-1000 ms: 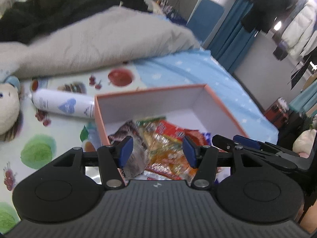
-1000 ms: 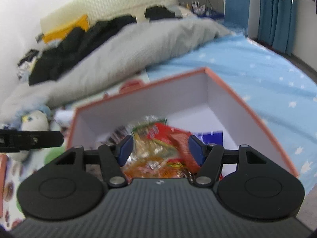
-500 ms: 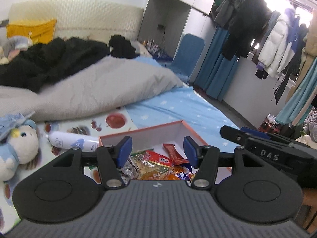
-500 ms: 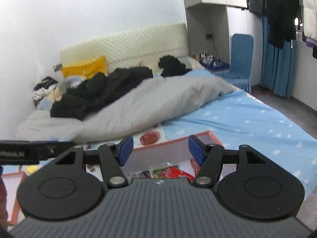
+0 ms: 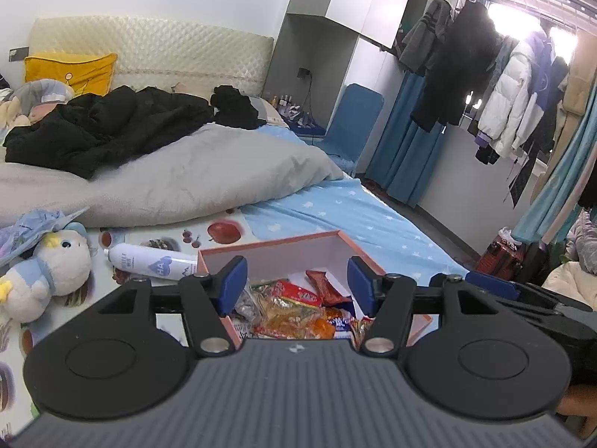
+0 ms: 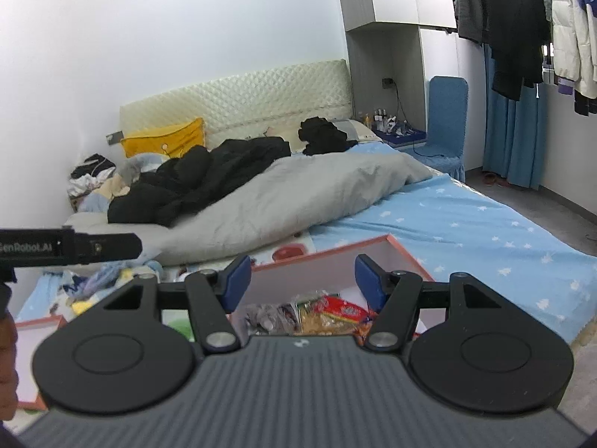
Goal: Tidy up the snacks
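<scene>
An open white box with an orange rim [image 5: 283,245] lies on the bed, holding several colourful snack packets [image 5: 294,308]. My left gripper [image 5: 296,280] hovers above and short of the box, open, with nothing between its blue pads. In the right wrist view the same box [image 6: 335,251] and snacks [image 6: 324,308] lie below my right gripper [image 6: 303,276], which is also open and empty. Each gripper shows in the other's view: the right gripper [image 5: 492,288] at the right edge, the left gripper [image 6: 74,248] at the left edge.
A white spray can [image 5: 149,261] and a plush toy [image 5: 48,272] lie left of the box on a fruit-print mat. A grey duvet [image 5: 194,175] and black clothes [image 5: 112,127] cover the bed behind. A flat orange-rimmed lid [image 6: 26,330] lies at the left.
Both grippers have risen and drawn back from the box. The box and snacks now sit lower and smaller in both views. Both pairs of jaws stay open and empty.
</scene>
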A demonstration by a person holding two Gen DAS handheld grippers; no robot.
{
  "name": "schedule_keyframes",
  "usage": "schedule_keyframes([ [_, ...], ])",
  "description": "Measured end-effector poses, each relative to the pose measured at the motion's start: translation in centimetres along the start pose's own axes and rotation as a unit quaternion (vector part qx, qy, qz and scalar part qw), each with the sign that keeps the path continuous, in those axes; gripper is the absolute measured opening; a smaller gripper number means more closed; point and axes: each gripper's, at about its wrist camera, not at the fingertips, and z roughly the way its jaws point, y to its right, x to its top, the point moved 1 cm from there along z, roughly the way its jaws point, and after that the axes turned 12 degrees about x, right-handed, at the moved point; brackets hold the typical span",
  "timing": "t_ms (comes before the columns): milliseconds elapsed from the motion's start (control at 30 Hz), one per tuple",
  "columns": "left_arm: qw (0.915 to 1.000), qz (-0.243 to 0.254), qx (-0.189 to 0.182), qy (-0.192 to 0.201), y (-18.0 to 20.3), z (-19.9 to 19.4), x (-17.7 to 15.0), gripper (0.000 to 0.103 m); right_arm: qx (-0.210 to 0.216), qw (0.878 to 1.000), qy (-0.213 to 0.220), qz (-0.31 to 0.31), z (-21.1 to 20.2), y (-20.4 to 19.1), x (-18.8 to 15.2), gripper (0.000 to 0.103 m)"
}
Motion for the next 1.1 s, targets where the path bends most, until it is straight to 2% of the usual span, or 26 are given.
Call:
schedule_keyframes([
  [233,0.9998,0.011,0.015,0.006,-0.1,-1.6,-2.6,0.065,-0.002,1.0,-0.016,-0.002,-0.7,-0.5,-2.4,0.064],
  [433,0.9993,-0.019,0.03,-0.007,-2.3,-2.7,-4.8,0.065,0.005,1.0,-0.03,0.007,-1.3,-0.8,-3.9,0.064],
  [600,0.999,-0.022,0.035,-0.016,-2.8,-3.3,-6.3,0.065,0.009,0.999,-0.036,0.005,-1.9,-1.6,-4.9,0.064],
  [933,0.9992,0.0,0.029,-0.026,-1.5,-3.5,-7.8,0.065,-0.001,0.999,-0.034,0.007,-2.5,-2.2,-6.2,0.064],
  [1100,0.9986,0.023,0.037,-0.029,-0.5,-3.5,-8.5,0.065,-0.013,0.999,-0.037,0.006,-2.8,-1.7,-6.8,0.064],
])
